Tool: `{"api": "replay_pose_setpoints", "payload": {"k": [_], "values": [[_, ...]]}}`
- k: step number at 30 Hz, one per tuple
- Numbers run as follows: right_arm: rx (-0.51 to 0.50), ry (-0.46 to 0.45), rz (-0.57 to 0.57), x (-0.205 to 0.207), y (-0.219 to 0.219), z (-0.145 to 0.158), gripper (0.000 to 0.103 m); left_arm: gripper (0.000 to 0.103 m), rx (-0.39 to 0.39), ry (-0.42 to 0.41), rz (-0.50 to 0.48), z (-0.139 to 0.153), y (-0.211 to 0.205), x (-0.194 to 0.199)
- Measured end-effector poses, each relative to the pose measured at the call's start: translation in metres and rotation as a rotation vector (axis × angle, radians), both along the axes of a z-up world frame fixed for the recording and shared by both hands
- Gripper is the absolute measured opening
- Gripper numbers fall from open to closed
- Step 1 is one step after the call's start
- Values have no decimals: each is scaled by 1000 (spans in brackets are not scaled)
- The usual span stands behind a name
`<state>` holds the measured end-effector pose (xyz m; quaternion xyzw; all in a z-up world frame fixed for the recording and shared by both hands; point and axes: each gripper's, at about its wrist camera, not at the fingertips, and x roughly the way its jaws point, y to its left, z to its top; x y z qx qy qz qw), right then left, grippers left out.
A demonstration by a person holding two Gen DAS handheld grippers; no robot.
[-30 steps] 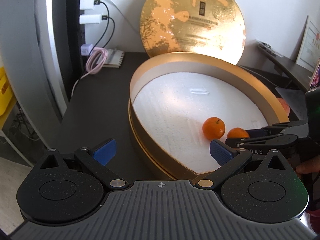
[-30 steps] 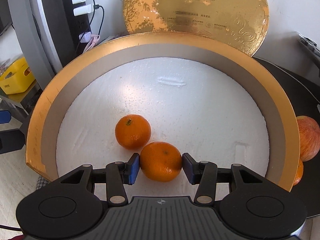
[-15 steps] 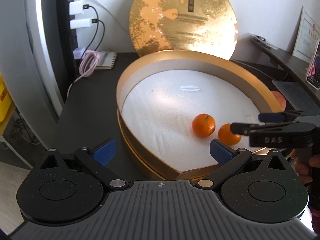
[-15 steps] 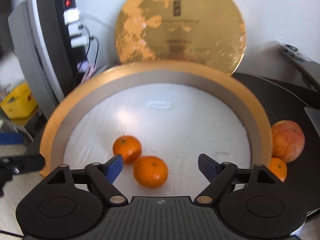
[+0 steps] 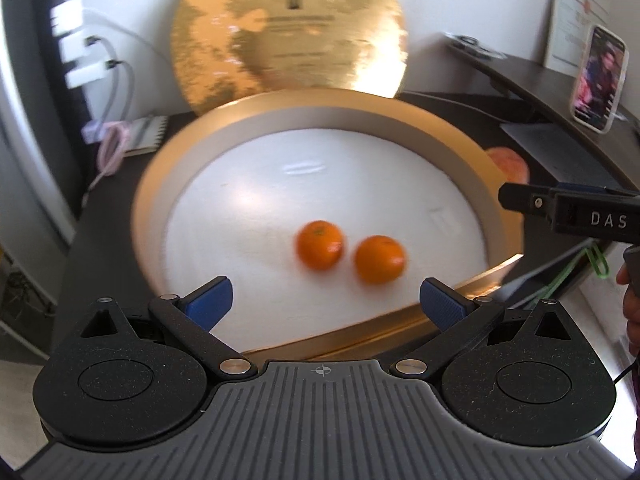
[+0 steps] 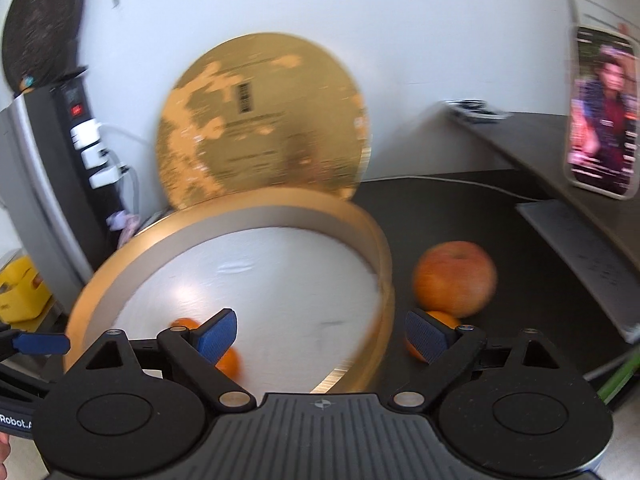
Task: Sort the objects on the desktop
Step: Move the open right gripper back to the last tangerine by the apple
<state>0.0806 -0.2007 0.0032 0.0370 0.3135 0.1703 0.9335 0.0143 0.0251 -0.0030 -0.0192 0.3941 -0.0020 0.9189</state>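
The big round gold box with a white foam floor [image 5: 492, 184] sits on the dark desk [image 6: 500, 216], and its walls stop round fruit from rolling off, so it looks like the place where the fruit gets sorted. Two small orange tangerines [image 5: 320, 245] lie inside it, side by side and very near each other, though the blur hides whether they touch. The flat gold round lid [image 5: 288, 28] leans on the white wall behind the box, so the box is open from the top. The left gripper [image 5: 325, 304] hangs over the near rim with its blue pads spread wide and nothing between them. The right gripper [image 6: 322, 334] is also wide open and empty, out over the right edge of the box. Just past that edge, out on the desk, a big red and yellow apple [image 6: 454, 283] sits with another small orange tangerine [image 6: 434, 336] right beside it, partly hidden by a blue pad. Those two are not in the box yet, so my guess is the right gripper goes for one of them next. The views are blurry
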Motion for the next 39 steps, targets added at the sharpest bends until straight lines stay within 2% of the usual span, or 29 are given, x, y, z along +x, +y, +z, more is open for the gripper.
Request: {"api": "replay_pose_setpoints", "payload": {"k": [5, 11, 20, 24, 29, 33, 39], "values": [[19, 13, -92, -6, -34, -10, 92, 102, 26, 11, -94, -1, -34, 6], [3, 44, -178, -11, -54, -28, 92, 102, 59, 34, -175, -6, -66, 10], [-8, 75, -197, -1, -59, -48, 90, 102, 49, 57, -156, -9, -65, 16], [5, 78, -181, 12, -59, -55, 78, 102, 47, 61, -149, -9, -60, 20], [44, 80, -143, 34, -60, -66, 75, 102, 50, 64, -134, -9, -54, 24], [52, 99, -138, 55, -57, -76, 64, 102, 57, 66, -125, -10, -51, 29], [78, 136, -136, 74, -57, -89, 63, 102, 67, 74, -118, -12, -49, 35]]}}
